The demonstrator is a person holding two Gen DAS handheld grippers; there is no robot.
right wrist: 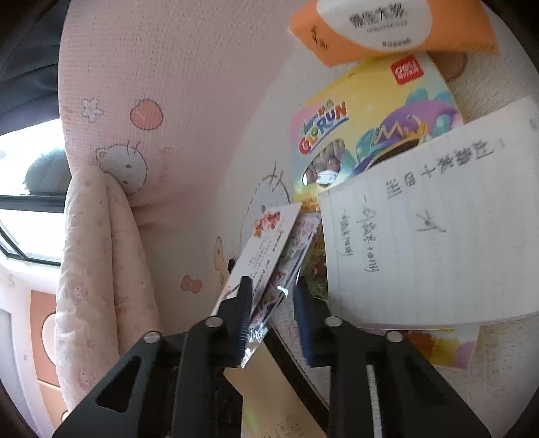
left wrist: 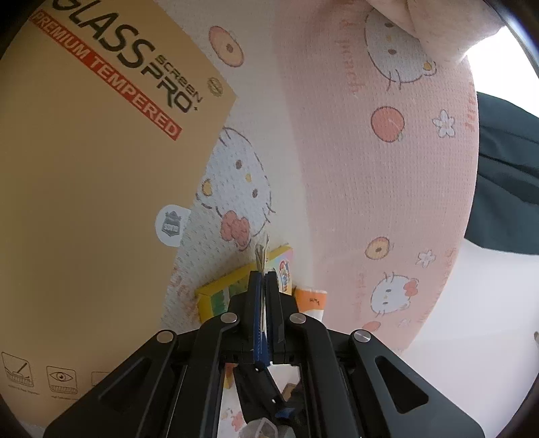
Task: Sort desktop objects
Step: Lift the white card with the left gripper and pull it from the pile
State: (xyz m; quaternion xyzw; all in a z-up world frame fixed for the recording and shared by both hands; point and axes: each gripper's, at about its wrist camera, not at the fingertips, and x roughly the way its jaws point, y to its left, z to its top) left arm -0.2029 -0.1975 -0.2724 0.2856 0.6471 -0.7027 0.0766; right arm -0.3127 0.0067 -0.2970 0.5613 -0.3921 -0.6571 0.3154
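My left gripper (left wrist: pixel 264 279) is shut on a thin packet (left wrist: pixel 262 254) seen edge-on, held above the Hello Kitty mat (left wrist: pixel 370 168). Beyond it lie a yellow crayon box (left wrist: pixel 222 293) and an orange tissue pack (left wrist: pixel 311 300). In the right wrist view my right gripper (right wrist: pixel 273 286) is open, its fingers on either side of a card packet in clear wrap (right wrist: pixel 269 256); I cannot tell whether they touch it. To the right lie a handwritten notepad (right wrist: pixel 431 236), the Colorun crayon box (right wrist: pixel 363 124) and the orange tissue pack (right wrist: pixel 377 27).
A large tan screen-protector box (left wrist: pixel 84 185) covers the left of the mat. A dark cloth (left wrist: pixel 505 175) lies at the right. A rolled pink fabric (right wrist: pixel 97 269) lies at the mat's left edge in the right wrist view, with a window behind.
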